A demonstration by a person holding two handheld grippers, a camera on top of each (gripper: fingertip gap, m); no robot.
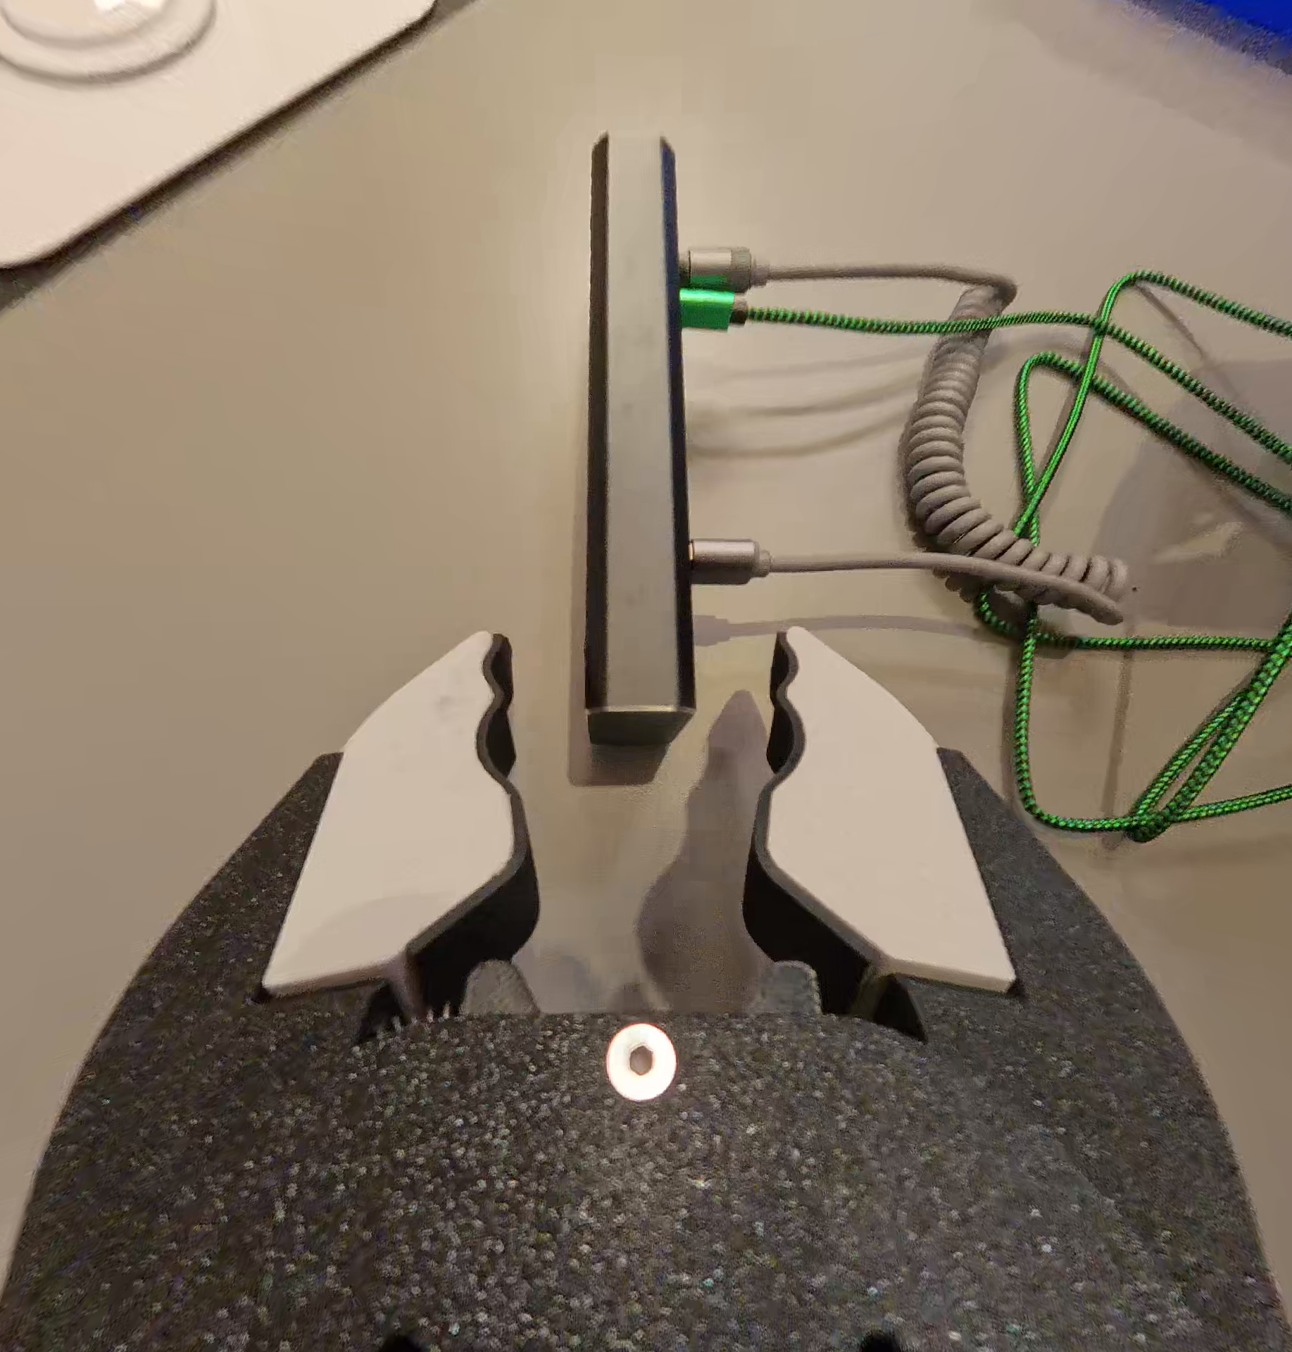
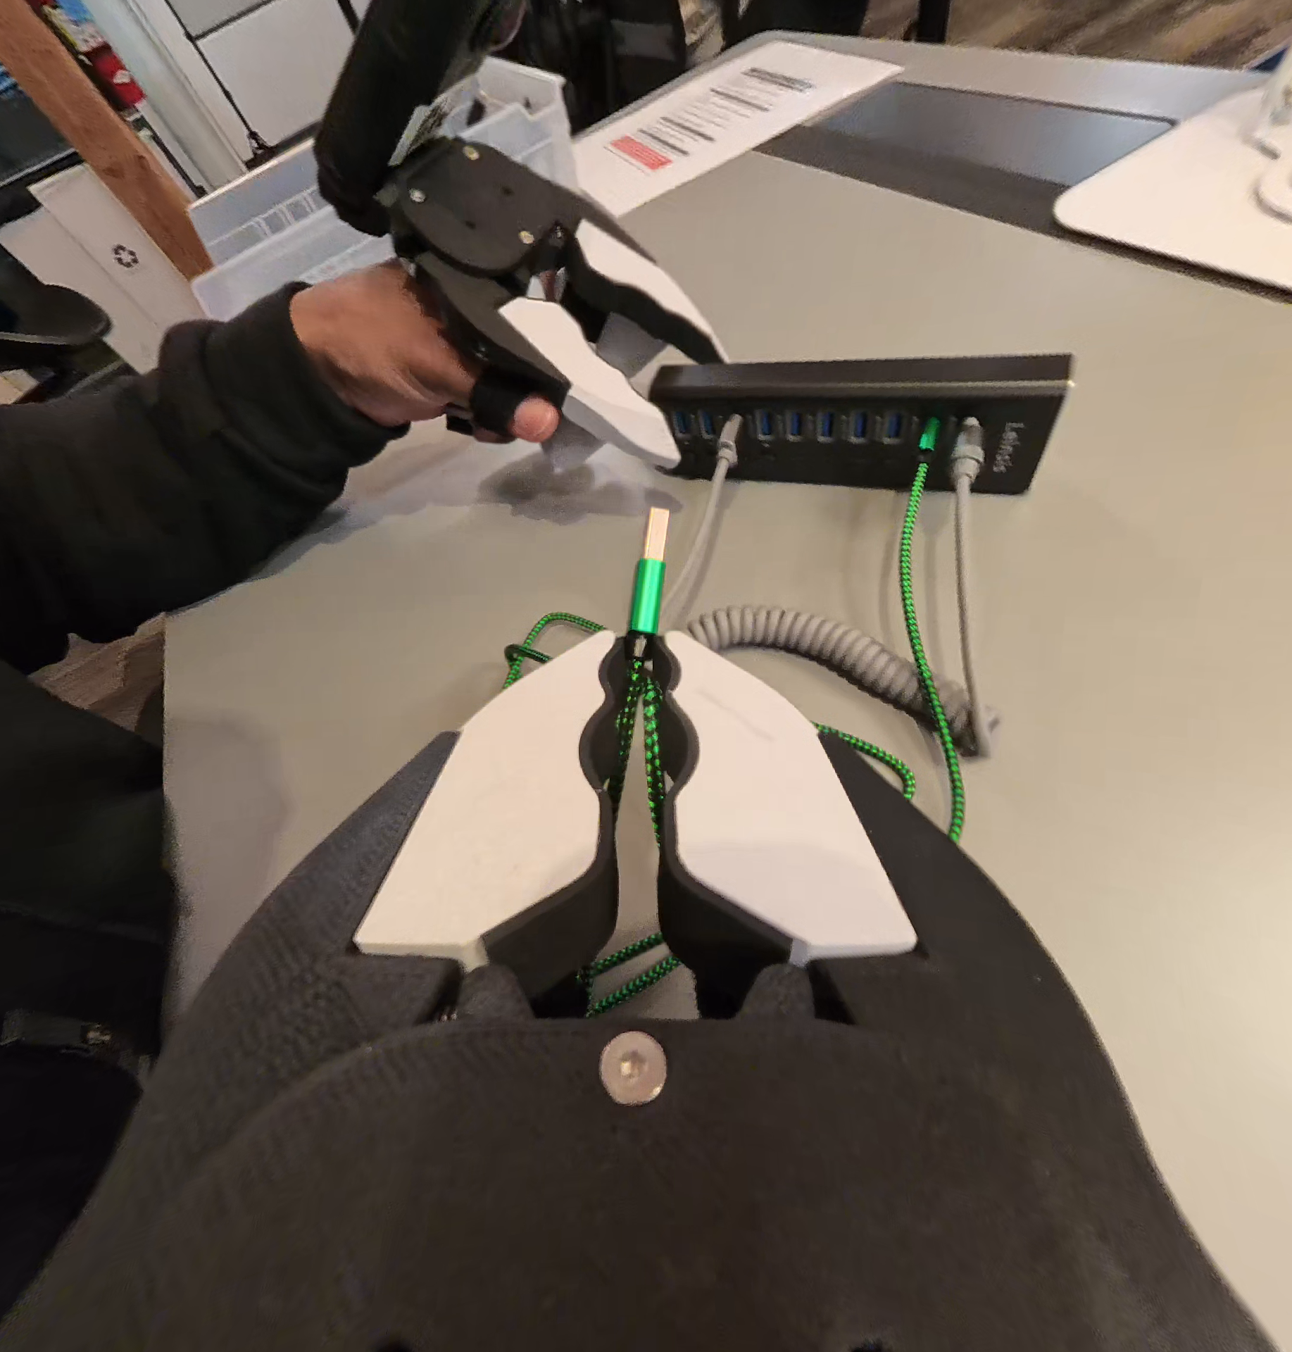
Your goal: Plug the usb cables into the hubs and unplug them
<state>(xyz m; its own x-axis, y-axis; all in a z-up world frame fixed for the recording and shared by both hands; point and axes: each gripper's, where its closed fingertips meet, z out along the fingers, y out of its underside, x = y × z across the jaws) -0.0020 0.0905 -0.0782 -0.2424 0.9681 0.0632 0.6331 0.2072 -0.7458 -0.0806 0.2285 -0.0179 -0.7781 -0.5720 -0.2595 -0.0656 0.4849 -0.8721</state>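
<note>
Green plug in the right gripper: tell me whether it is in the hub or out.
Out. The green plug is pinched in the right gripper, its bare metal tip short of the hub.

We wear a black long sleeve (image 2: 189,439). Each gripper, left (image 1: 641,658) and right (image 2: 641,647), has two pale grey fingers (image 2: 511,819) with wavy black inner pads, on a rough black body with one silver hex screw (image 2: 632,1067).
</note>
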